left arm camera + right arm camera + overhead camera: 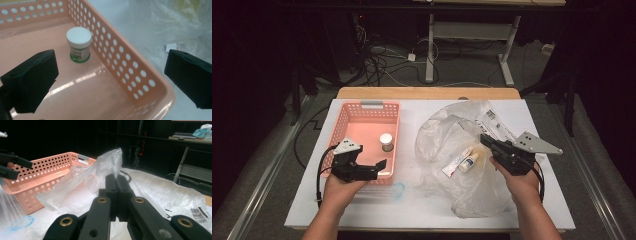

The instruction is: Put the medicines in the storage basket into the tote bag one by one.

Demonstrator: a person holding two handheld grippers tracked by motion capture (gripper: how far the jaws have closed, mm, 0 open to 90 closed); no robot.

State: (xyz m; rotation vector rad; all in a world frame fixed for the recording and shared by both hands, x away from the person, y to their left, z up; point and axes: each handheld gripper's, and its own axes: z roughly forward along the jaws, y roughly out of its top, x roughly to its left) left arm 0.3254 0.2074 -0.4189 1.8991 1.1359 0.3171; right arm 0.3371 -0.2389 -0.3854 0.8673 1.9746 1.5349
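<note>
A pink perforated basket (357, 117) stands on the left half of the white table and holds a small white-capped jar (386, 141). My left gripper (379, 166) hovers open over the basket's near right corner. In the left gripper view the jar (78, 43) stands upright ahead of the wide-apart pads (32, 80), and the basket wall (120, 62) runs between them. My right gripper (485, 140) is shut on the film of a clear plastic bag (447, 132). In the right gripper view the bag (107, 162) rises in a peak from the closed gripper (116, 178). A white tube (456, 163) and a small bottle (469, 163) lie in the bag.
A blue ring mark (397, 190) is on the table in front of the basket. Printed labels (492, 120) show on the bag's far side. Beyond the table's wooden far edge (427, 92) are cables and desk legs on the floor.
</note>
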